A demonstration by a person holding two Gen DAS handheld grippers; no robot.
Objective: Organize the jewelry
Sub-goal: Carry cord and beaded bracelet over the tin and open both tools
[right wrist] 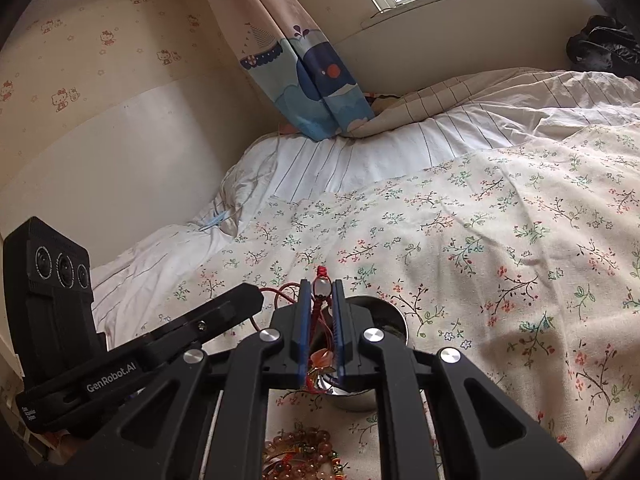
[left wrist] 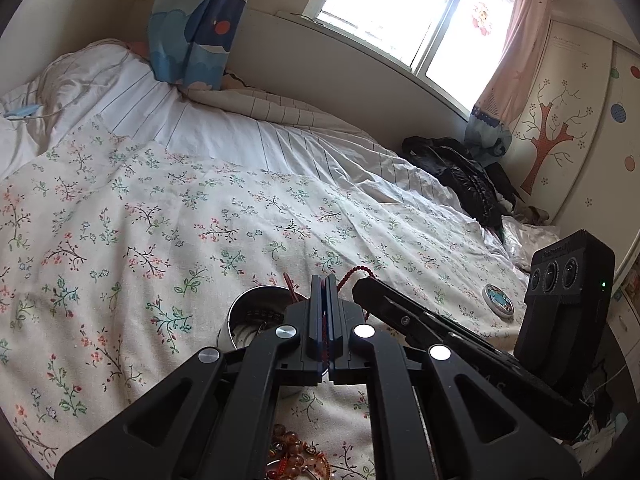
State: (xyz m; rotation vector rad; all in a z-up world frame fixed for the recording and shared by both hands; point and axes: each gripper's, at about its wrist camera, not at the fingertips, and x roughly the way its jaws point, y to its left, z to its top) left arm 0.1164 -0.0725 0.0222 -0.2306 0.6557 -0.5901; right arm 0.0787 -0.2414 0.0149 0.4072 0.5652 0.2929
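My left gripper [left wrist: 325,280] is shut on a red beaded string [left wrist: 352,273] that loops out past its tips. A steel bowl [left wrist: 250,314] with jewelry inside sits just left of it on the floral bedsheet. My right gripper [right wrist: 321,285] is shut on a red cord bracelet with a pale bead [right wrist: 321,287], held over the same steel bowl [right wrist: 390,316]. The left gripper [right wrist: 244,300] reaches in from the left. A heap of amber bead bracelets [right wrist: 300,452] lies near the front; it also shows in the left wrist view [left wrist: 296,456].
A small round tin [left wrist: 498,298] lies on the sheet to the right. A black jacket [left wrist: 460,172] lies at the bed's far right. Curtains [right wrist: 312,80] hang onto the bed at the back wall under the window. A wardrobe [left wrist: 568,128] stands right.
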